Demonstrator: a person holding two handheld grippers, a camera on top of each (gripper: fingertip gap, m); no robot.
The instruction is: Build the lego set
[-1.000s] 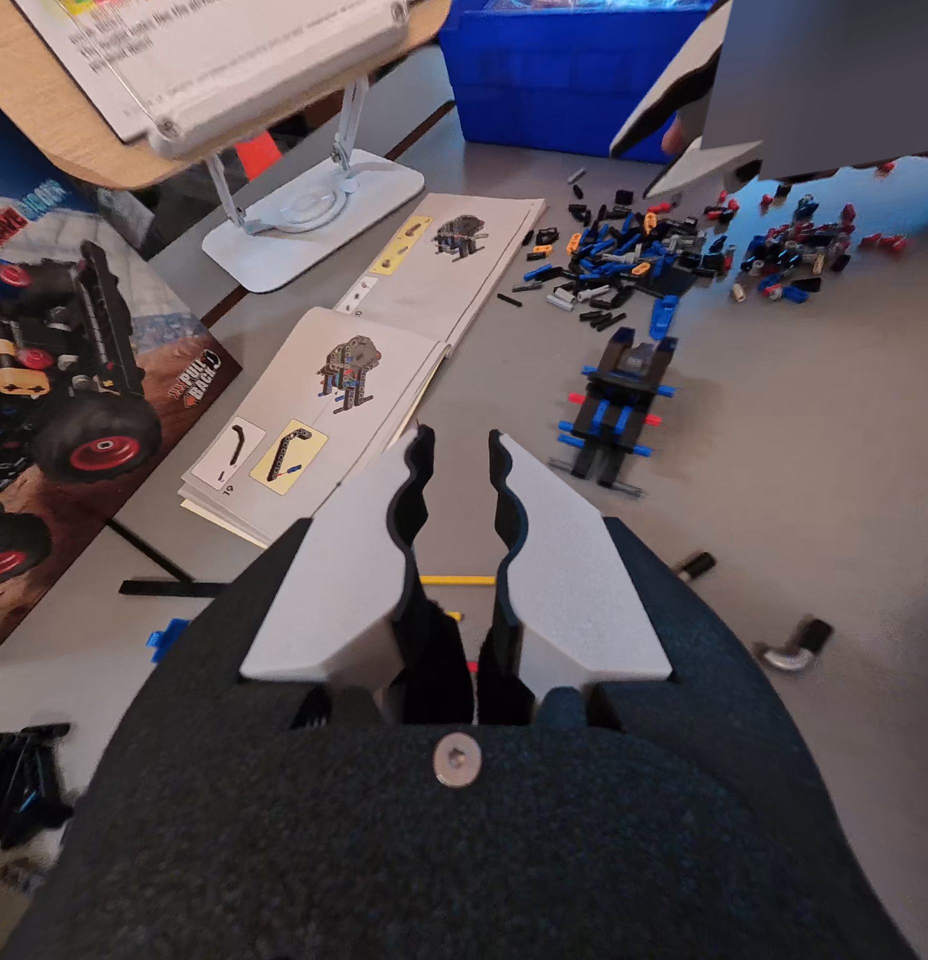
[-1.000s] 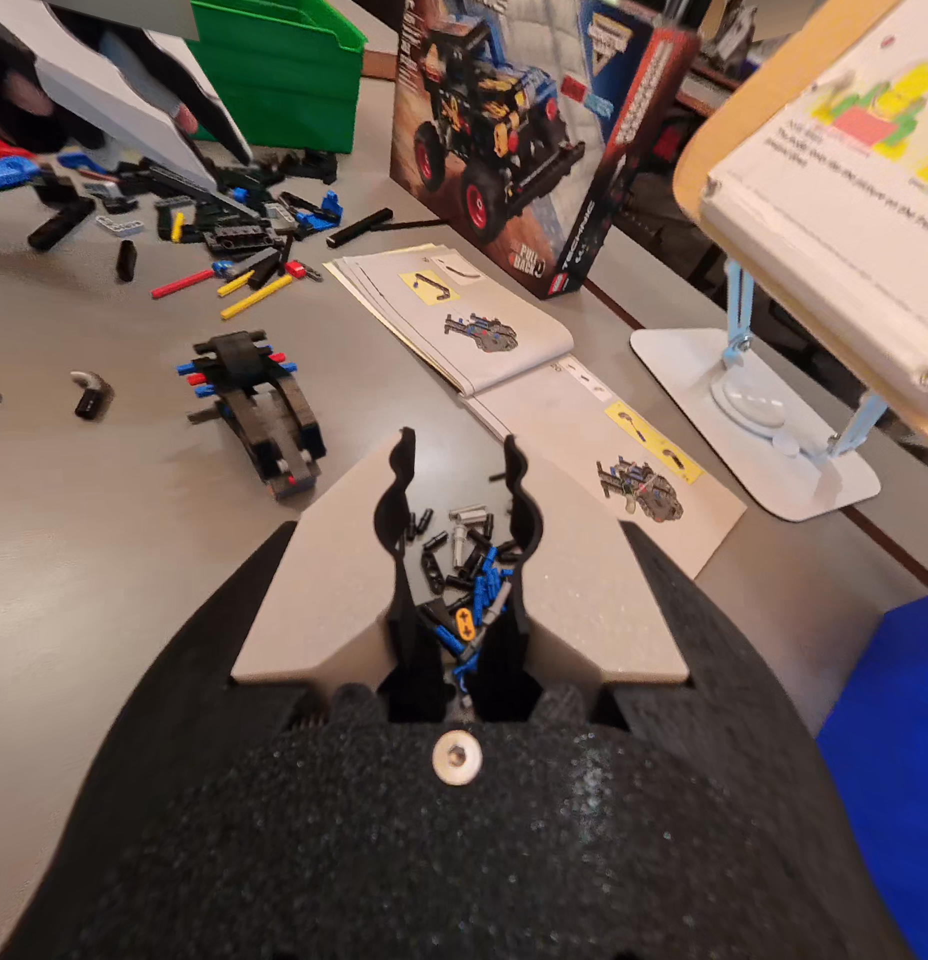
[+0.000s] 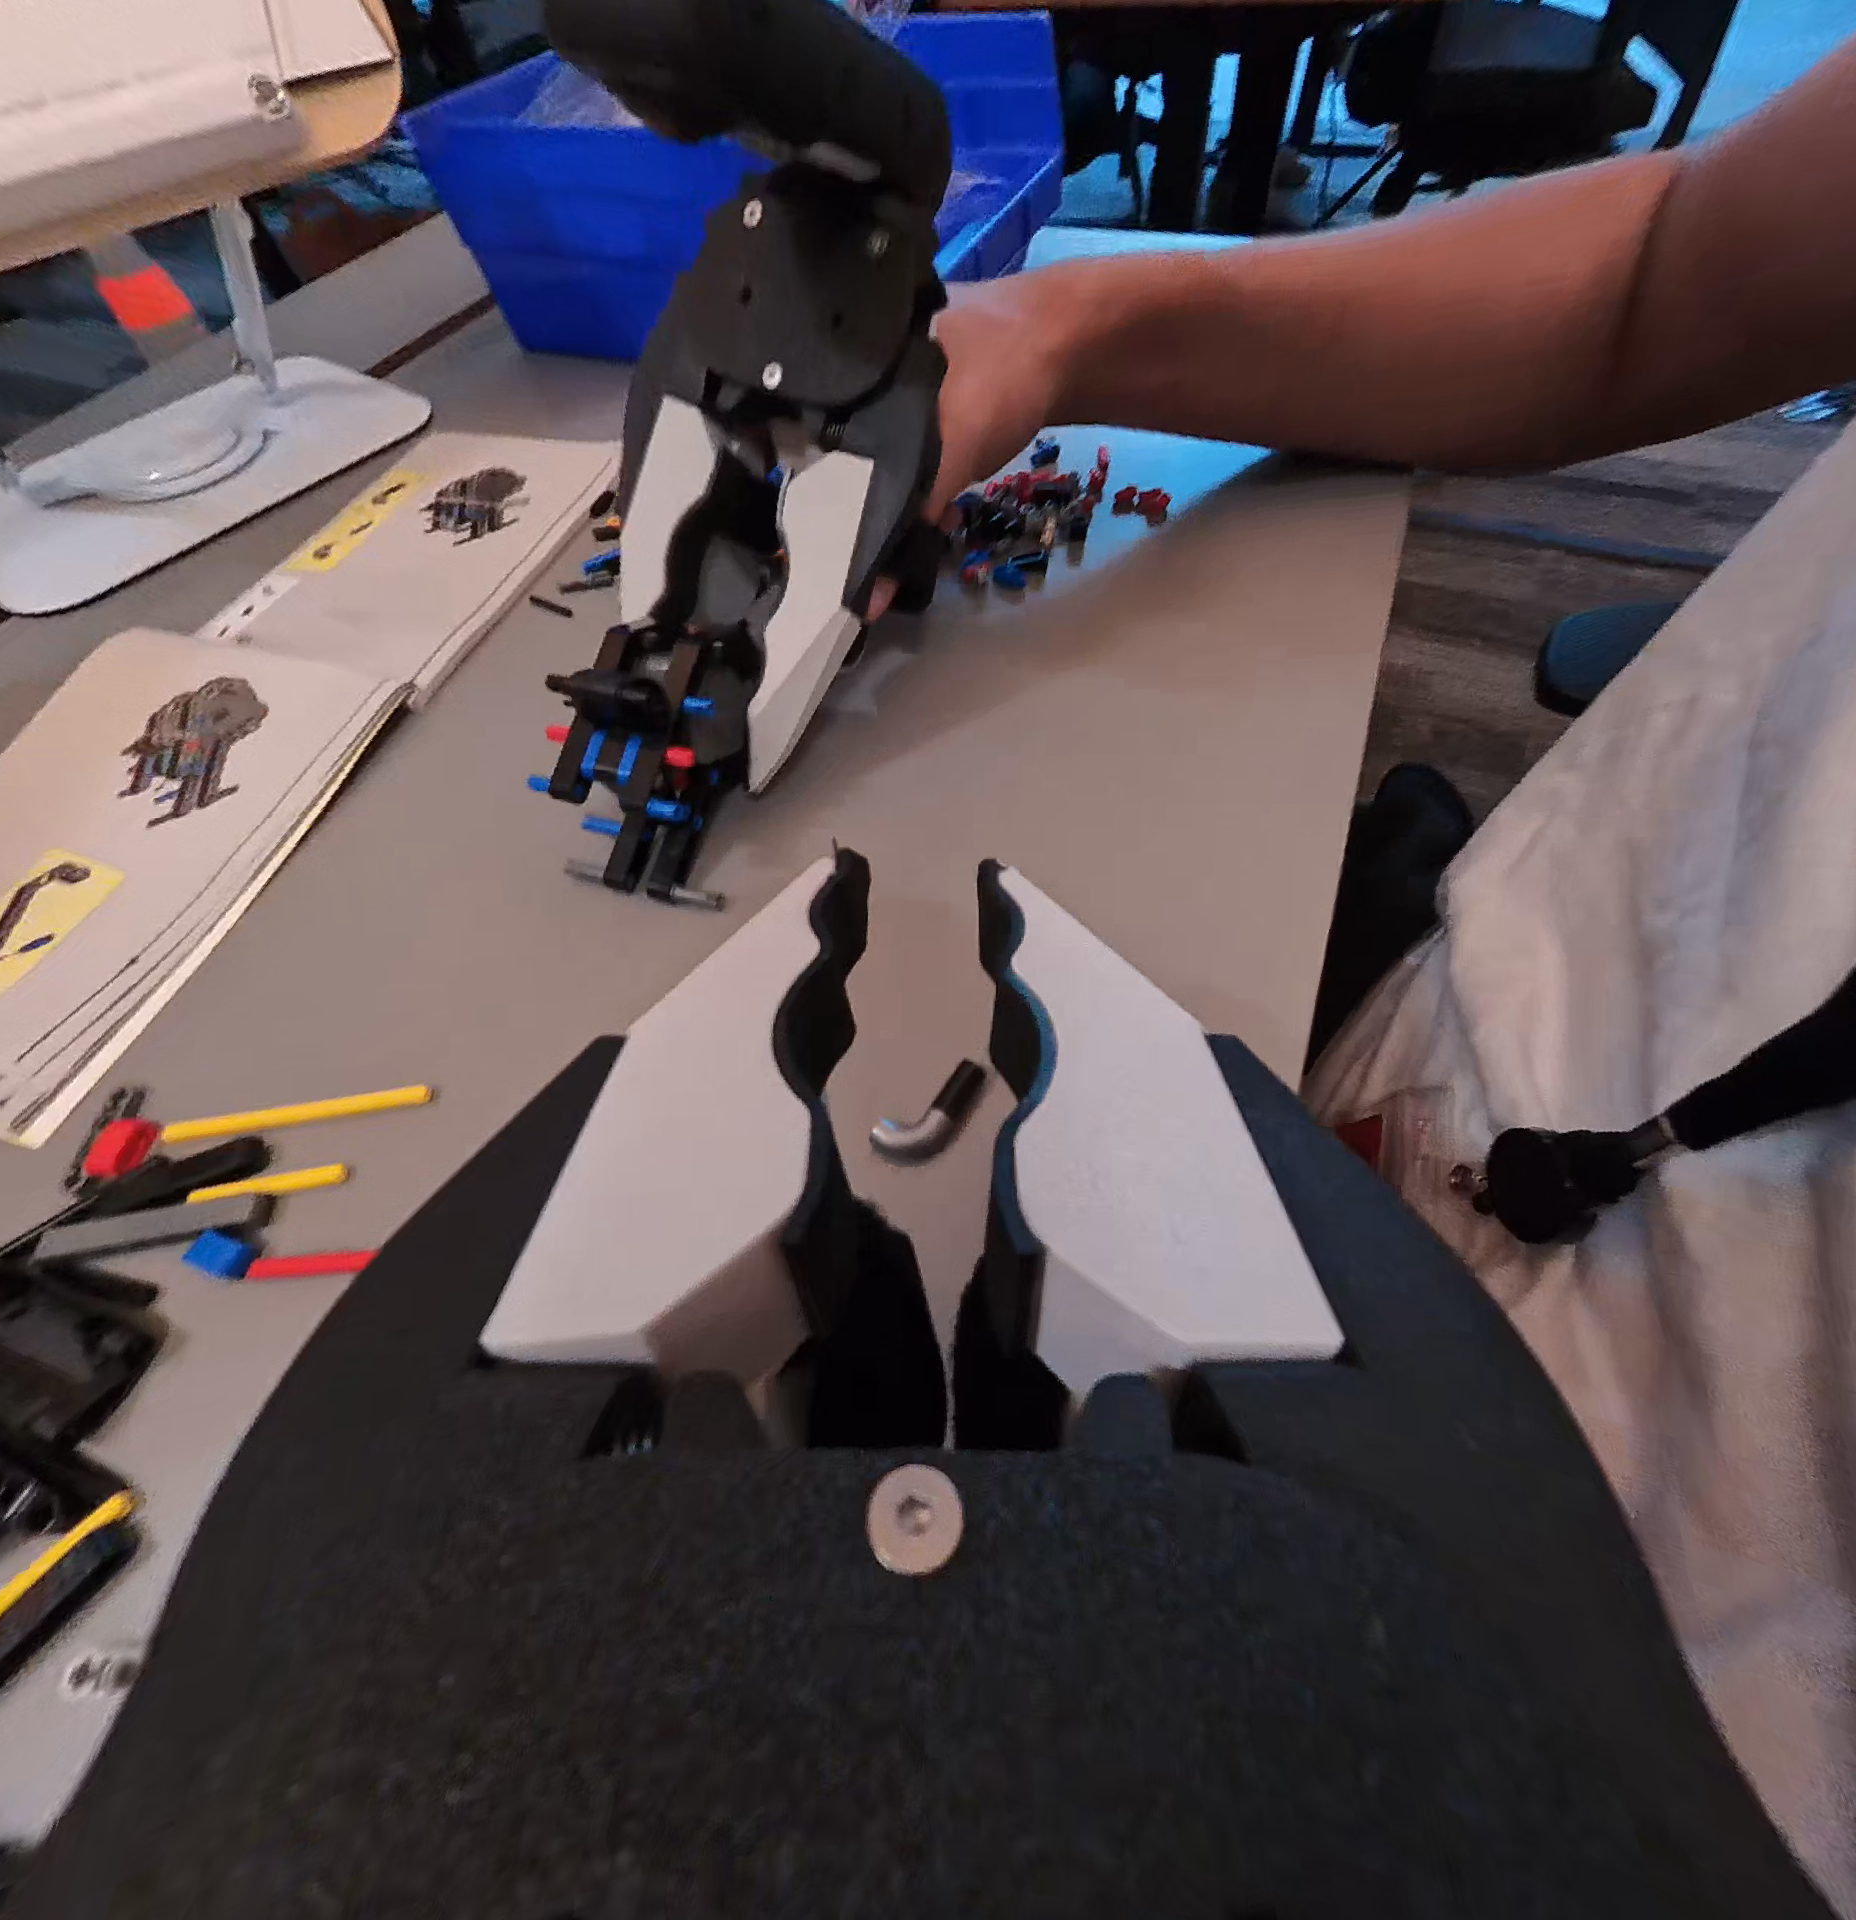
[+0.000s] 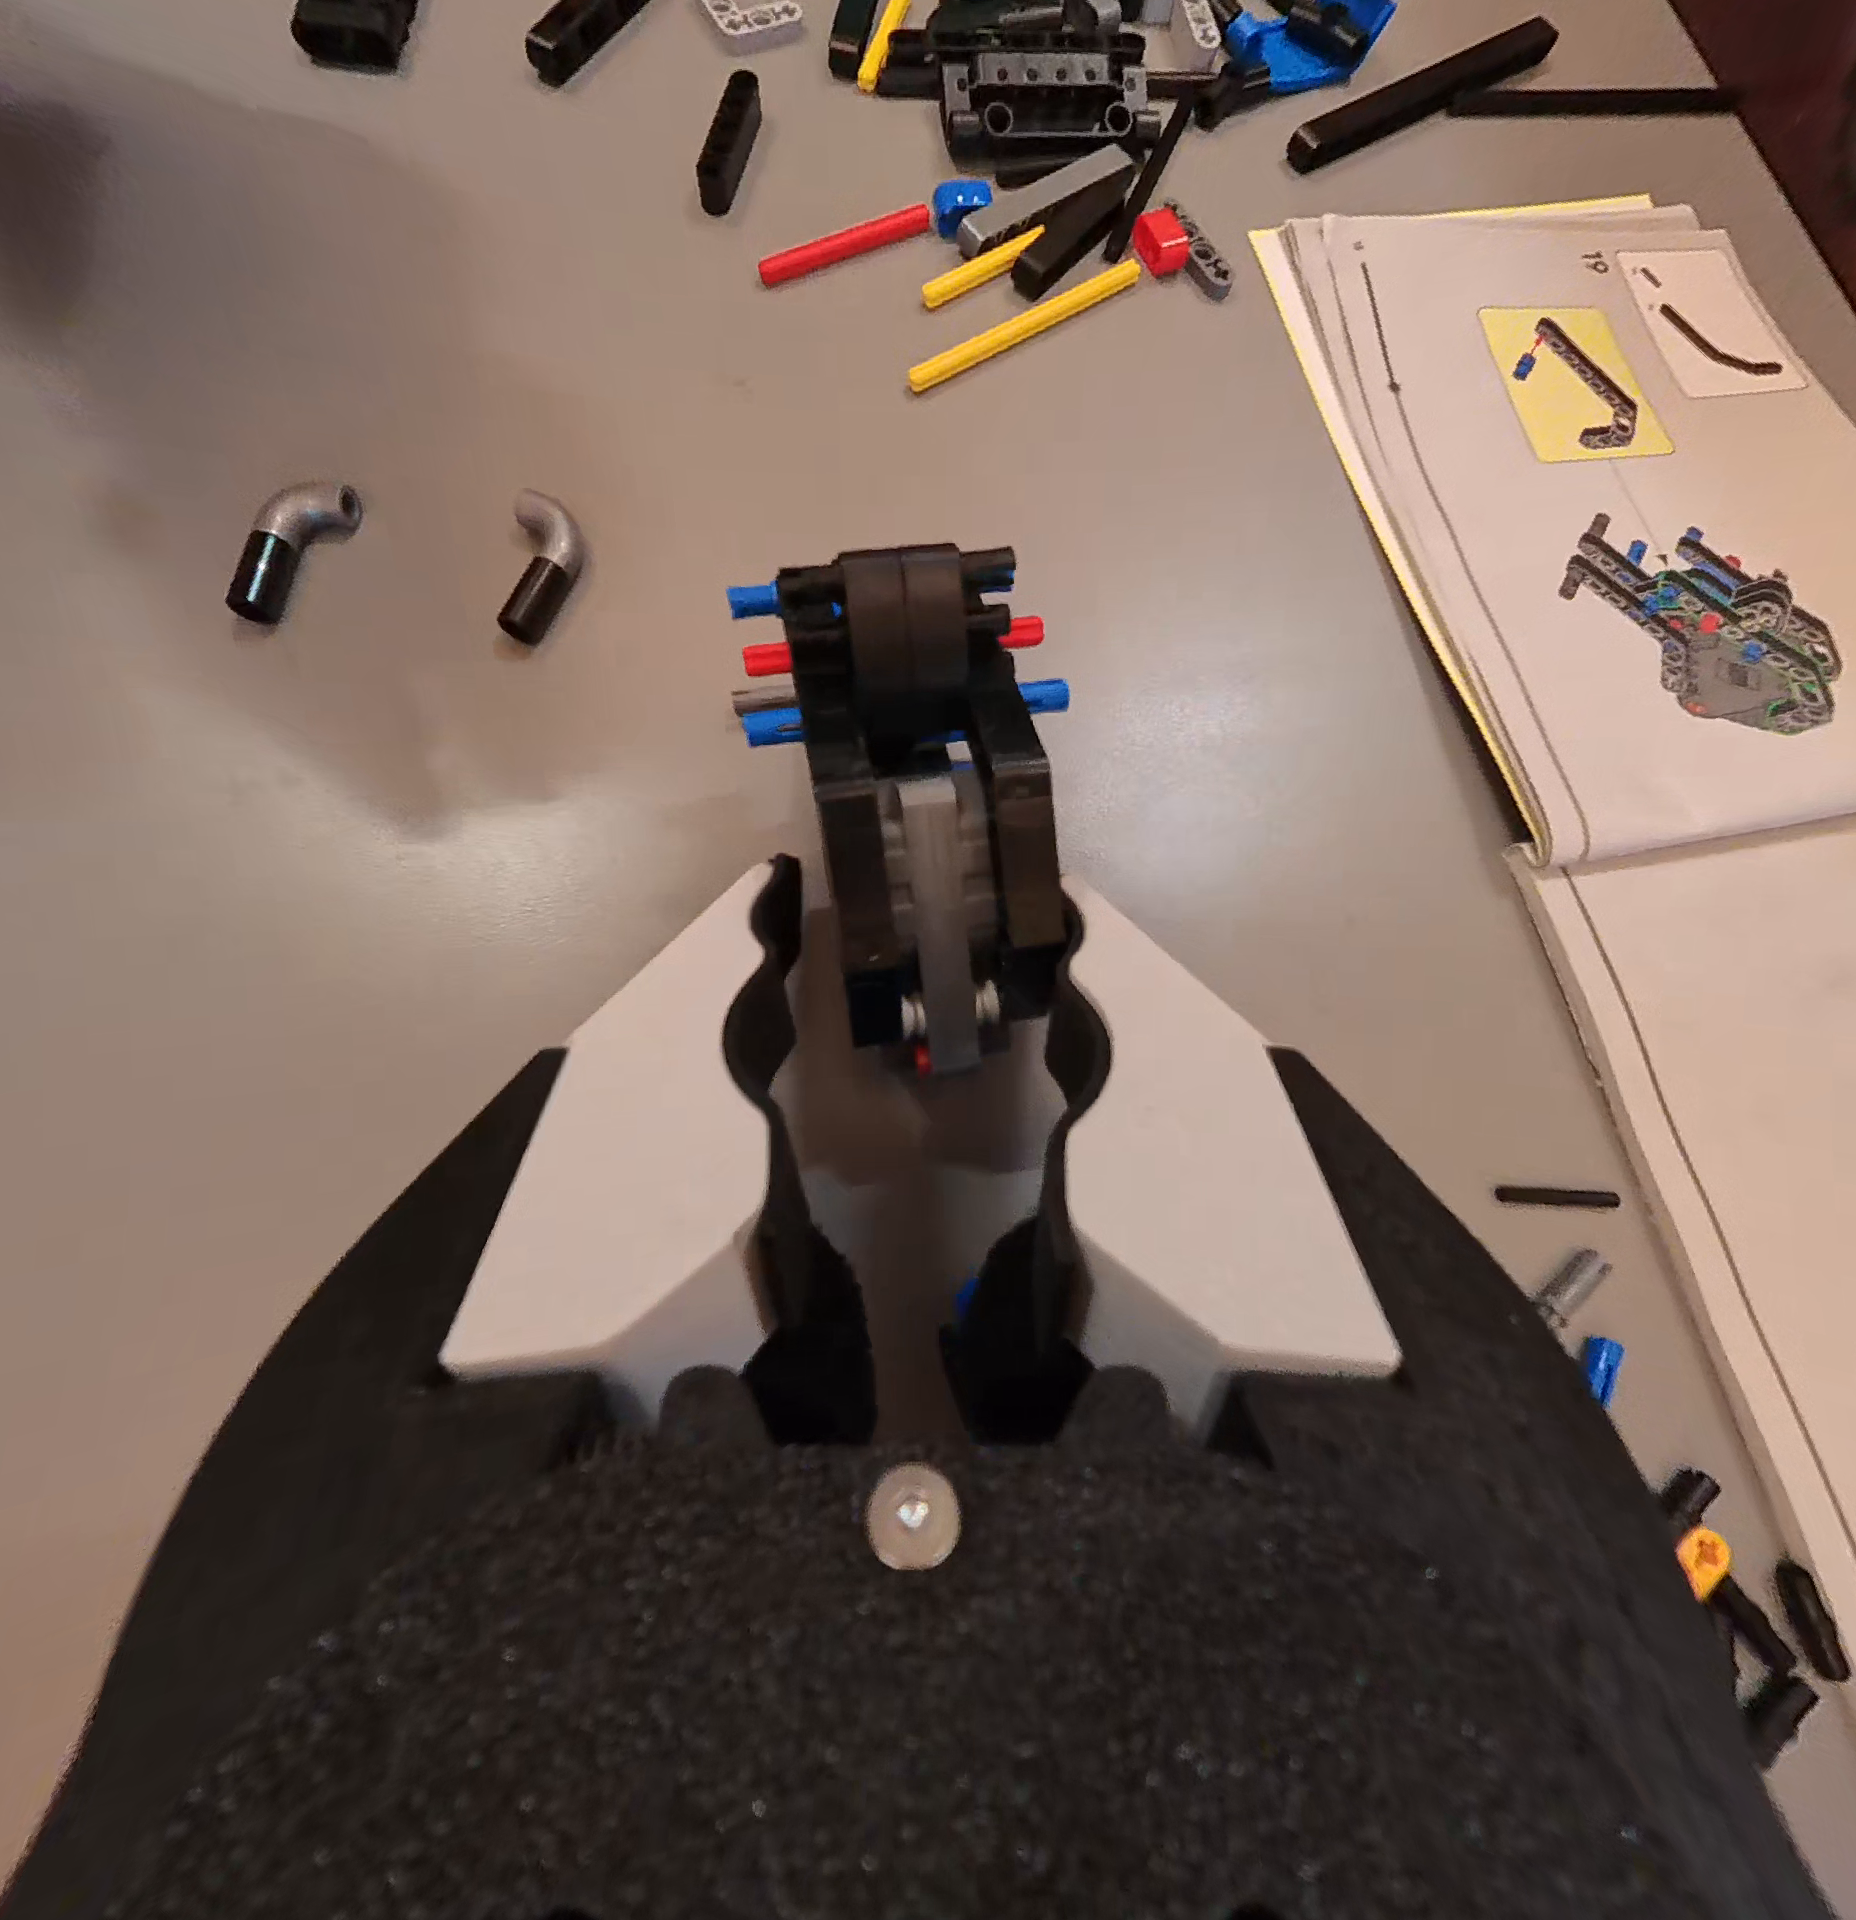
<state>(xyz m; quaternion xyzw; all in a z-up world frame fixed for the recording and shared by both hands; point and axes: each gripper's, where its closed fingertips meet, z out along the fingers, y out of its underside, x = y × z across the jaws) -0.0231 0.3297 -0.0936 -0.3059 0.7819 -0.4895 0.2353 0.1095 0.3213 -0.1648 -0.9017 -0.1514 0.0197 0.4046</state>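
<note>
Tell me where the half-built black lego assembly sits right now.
In the right wrist view the black lego assembly stands on the grey table, its near end between the open fingers of the right hand-held gripper, left of the open instruction booklet.

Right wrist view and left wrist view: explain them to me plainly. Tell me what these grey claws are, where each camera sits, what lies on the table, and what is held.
A person holds two hand tools. Each ends in a two-fingered claw with a camera behind it. The left wrist view looks along the left claw, which is open and empty above a bent silver-and-black piece. The right wrist view looks along the right claw, which is open around the end of a half-built black model and has not clamped it yet. On the grey table lie an open instruction booklet, yellow rods and other loose pieces.
</note>
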